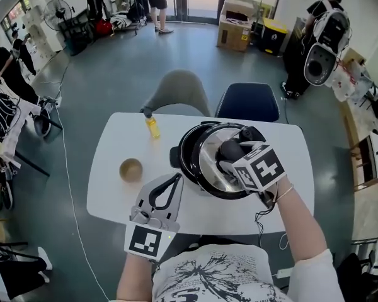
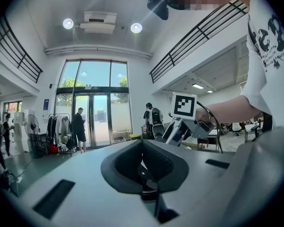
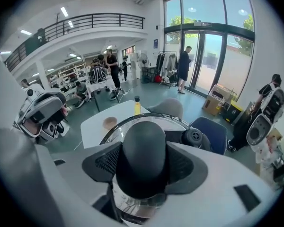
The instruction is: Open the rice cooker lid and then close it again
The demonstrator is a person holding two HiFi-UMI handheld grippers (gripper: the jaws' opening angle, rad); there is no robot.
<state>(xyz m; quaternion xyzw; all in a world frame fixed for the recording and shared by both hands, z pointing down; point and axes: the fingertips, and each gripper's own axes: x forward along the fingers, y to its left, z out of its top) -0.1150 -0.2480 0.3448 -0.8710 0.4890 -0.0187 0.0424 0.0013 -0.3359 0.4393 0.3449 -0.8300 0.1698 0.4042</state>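
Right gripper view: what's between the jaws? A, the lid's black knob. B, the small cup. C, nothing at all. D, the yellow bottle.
A: the right gripper has its two pads pressed on either side of the knob on top of the lid.

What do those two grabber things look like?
Both are grey plastic with black pads. The left gripper and the right gripper each carry a white cube with black square markers. A thin black cable hangs by the right wrist. The person wears a white T-shirt with a black print.
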